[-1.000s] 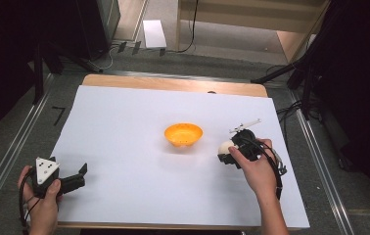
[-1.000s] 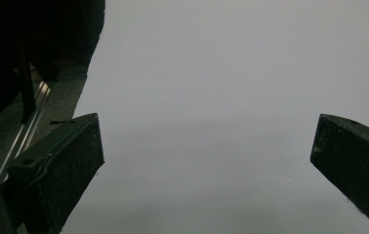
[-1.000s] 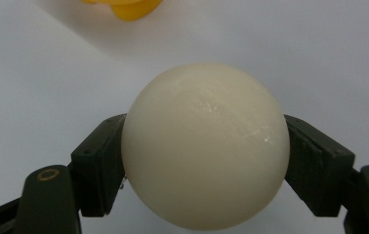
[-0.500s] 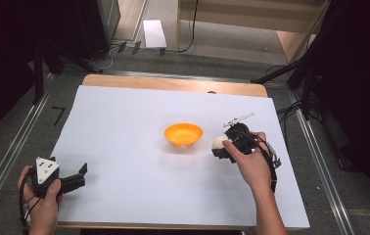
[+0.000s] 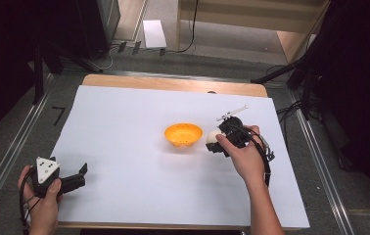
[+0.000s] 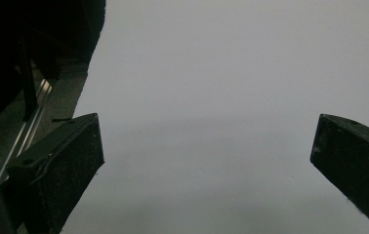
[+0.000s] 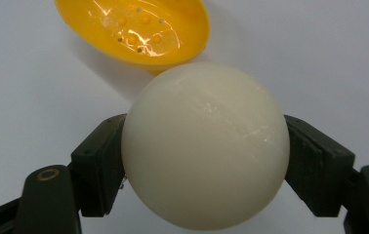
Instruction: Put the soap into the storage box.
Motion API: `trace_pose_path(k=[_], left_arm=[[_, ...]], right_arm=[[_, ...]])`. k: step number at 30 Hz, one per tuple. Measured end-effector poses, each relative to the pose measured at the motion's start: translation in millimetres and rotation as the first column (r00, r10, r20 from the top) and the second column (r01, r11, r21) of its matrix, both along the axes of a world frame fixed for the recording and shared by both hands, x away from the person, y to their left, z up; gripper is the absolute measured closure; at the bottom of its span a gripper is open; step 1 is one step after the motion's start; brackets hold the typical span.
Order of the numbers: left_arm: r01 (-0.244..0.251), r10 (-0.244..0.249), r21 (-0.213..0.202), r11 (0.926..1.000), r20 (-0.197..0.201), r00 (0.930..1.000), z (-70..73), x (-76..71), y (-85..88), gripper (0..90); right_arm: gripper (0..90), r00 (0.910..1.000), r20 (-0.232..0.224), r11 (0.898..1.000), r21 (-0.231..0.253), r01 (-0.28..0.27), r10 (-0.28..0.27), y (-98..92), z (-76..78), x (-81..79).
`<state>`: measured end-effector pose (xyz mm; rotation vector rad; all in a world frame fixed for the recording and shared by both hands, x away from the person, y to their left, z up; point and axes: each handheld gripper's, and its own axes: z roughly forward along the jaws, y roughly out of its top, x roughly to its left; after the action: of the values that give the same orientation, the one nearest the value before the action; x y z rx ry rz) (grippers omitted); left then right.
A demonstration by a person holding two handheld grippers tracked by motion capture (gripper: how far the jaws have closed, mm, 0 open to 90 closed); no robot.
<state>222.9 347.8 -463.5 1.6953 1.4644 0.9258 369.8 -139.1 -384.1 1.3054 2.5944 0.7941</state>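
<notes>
Just at three o'clock of the glossy orange plastic bowl (image 5: 183,134), your right gripper (image 5: 216,143) has its jaws closed across the widest part of a smooth, cream-white hard ball (image 7: 205,151). It looks light, rigid and slippery, so keep the pads on its equator. Your left gripper (image 5: 78,177) rests at seven o'clock on the matte white table sheet (image 5: 124,117), jaws wide apart, holding nothing.

White-topped wooden table (image 5: 173,84) on grey floor (image 5: 7,147), dark surroundings.

The high view looks down over the white table (image 5: 124,122); both gripper views skim it closely.
</notes>
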Motion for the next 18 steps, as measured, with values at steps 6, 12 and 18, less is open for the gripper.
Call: trace_pose_path(k=[6,12,18], left_arm=[[0.001,-0.001,0.003,1.0,-0.002,1.0,0.0,0.1,-0.3,0.0],[0.003,-0.003,0.007,1.0,-0.005,1.0,0.0,0.2,-0.6,0.0],[0.002,-0.002,0.009,1.0,-0.006,1.0,0.0,0.2,-0.8,0.0]], right_arm=[[24.8,0.9999,0.003,1.0,0.004,-0.012,0.012,8.3,4.9,3.3],[24.9,0.9996,0.012,1.0,0.006,-0.027,0.026,15.4,10.1,8.2],[24.9,0.9994,0.017,1.0,0.003,-0.03,0.03,20.3,12.8,12.2]])
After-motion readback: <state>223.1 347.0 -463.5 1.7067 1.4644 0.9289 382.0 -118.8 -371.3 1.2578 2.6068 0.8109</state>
